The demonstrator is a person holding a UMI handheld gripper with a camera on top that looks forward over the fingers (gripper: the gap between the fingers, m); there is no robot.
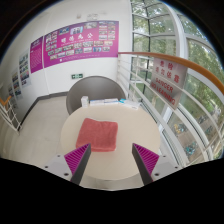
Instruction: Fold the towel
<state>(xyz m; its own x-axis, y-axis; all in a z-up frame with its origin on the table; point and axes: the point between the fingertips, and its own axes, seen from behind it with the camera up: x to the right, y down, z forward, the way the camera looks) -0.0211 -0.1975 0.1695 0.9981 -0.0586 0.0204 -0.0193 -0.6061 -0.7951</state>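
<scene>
A pink towel (98,134) lies flat in a folded rectangle on the round pale table (120,125), toward its middle. My gripper (112,157) hangs above the near part of the table, short of the towel. Its fingers are open wide, with nothing between them. The left pad (79,157) sits just before the towel's near left corner. The right pad (145,156) is off to the towel's right.
A small white object (101,101) stands at the table's far edge. A dark grey chair back (90,93) rises behind the table. Windows with an orange rail (165,60) run along the right. A wall with pink posters (80,42) is at the back.
</scene>
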